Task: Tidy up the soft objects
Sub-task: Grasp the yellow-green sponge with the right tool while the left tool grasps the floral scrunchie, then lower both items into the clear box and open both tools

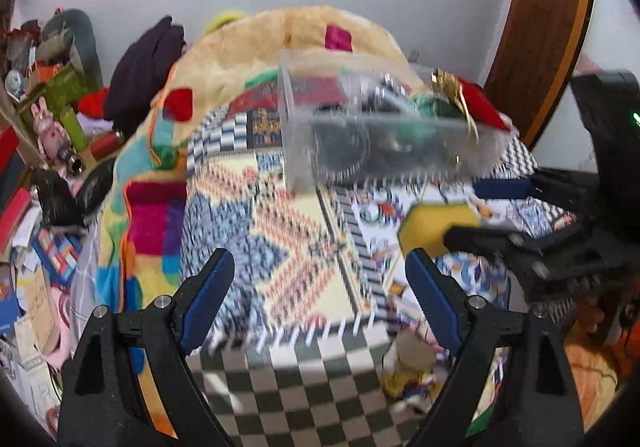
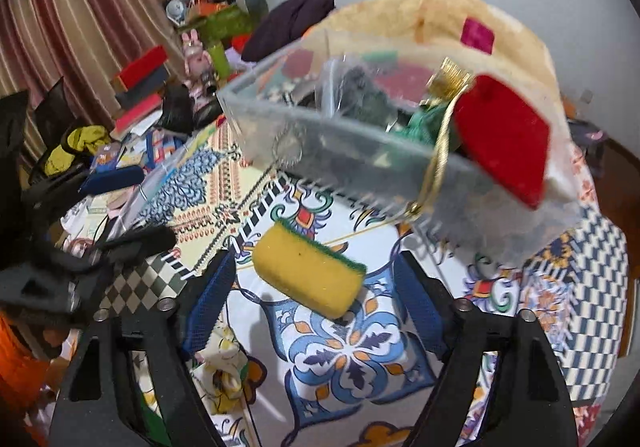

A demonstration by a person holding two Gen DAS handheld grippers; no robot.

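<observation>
A clear plastic box (image 1: 384,127) sits on the patterned bedspread, holding dark and green soft things and a red pouch (image 1: 486,107) with gold trim. It also shows in the right wrist view (image 2: 360,139), with the red pouch (image 2: 508,139) at its right end. A yellow sponge with a green pad (image 2: 308,273) lies on the bedspread between my right gripper's fingers; the sponge also shows in the left wrist view (image 1: 436,225). My right gripper (image 2: 312,299) is open around it, apart from it. My left gripper (image 1: 320,295) is open and empty over the bedspread, left of the sponge.
A tan blanket with coloured patches (image 1: 248,59) is piled behind the box. A dark purple garment (image 1: 148,67) lies at its left. Clutter of books, boxes and toys (image 1: 52,119) fills the left side. A wooden headboard (image 1: 552,27) stands at the right.
</observation>
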